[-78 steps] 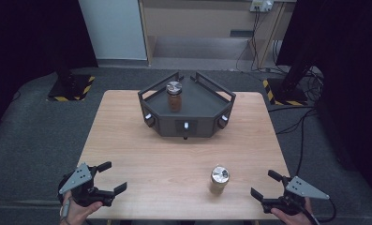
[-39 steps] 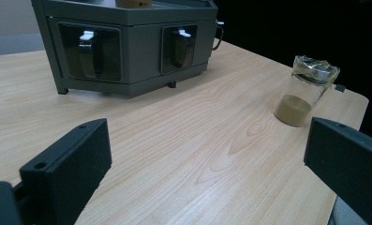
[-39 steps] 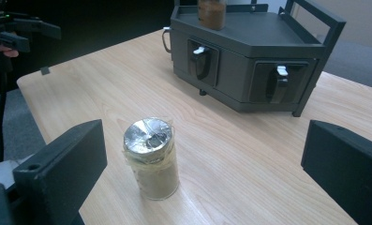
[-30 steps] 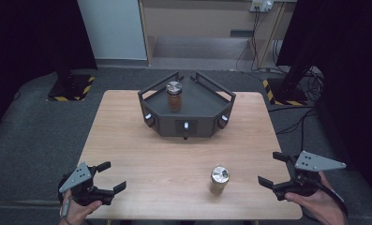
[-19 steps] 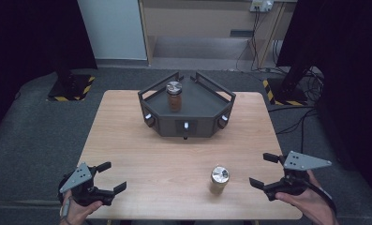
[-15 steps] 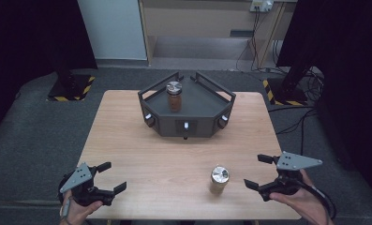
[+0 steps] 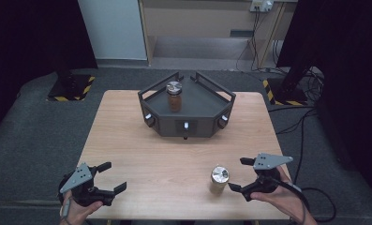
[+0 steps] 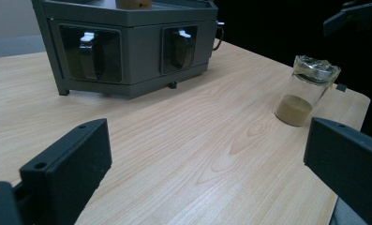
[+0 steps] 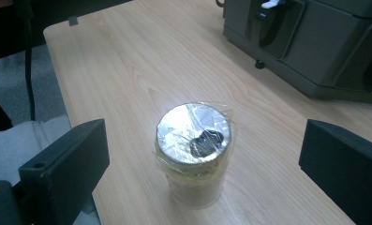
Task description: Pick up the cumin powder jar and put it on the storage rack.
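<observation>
I have the right gripper at the near right corner of the desk, its jaws spread wide and holding nothing. The jar stands upright on the desk just ahead of those jaws, apart from both of them. In the right gripper view the jar sits between my two jaws but a little beyond their tips, nearer the left one, and I look down on its round metal lid wrapped in clear film, with a pale brown powder showing low in the glass. Past the right jaw in that view is the dark grey stand, well beyond the jar.

My left gripper is at the near left corner of the desk, jaws also wide apart and empty, with bare wood between them. In the left gripper view the jar stands far ahead of the jaws, just inside the line of the right one, close to the desk's edge. The grey stand is ahead of the left jaw, well off, with two of its side faces turned toward me.

From the high view the stand occupies the far middle of the desk, well away from both sets of jaws, and a second jar with brown contents stands upright on its top plate.
</observation>
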Motion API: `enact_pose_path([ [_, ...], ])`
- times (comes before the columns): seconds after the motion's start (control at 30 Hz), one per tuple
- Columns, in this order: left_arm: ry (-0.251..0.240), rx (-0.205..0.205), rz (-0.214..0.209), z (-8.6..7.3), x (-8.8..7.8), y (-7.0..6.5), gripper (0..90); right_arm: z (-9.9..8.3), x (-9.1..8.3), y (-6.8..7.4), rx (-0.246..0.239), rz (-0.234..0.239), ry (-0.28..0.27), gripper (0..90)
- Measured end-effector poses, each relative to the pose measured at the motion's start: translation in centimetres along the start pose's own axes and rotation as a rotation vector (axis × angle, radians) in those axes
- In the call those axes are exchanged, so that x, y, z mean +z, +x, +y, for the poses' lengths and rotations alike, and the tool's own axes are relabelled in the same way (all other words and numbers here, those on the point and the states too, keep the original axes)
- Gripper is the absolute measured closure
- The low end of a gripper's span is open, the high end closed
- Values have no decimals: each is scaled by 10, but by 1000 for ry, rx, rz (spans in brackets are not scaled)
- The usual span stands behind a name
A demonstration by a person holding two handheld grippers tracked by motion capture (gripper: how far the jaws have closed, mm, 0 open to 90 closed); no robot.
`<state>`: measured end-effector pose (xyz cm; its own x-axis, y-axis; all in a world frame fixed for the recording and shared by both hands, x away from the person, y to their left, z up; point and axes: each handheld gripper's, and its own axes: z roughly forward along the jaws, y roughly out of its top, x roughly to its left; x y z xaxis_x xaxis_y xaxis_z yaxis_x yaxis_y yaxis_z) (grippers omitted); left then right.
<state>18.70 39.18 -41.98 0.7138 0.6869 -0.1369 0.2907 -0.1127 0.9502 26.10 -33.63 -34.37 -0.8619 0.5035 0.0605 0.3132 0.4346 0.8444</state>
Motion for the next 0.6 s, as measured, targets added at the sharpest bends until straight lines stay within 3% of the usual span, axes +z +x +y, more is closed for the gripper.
enact_pose_path([
  [0.6,0,3,-2,0,0,0,4,8,43,-2,-35,26,96,57],
])
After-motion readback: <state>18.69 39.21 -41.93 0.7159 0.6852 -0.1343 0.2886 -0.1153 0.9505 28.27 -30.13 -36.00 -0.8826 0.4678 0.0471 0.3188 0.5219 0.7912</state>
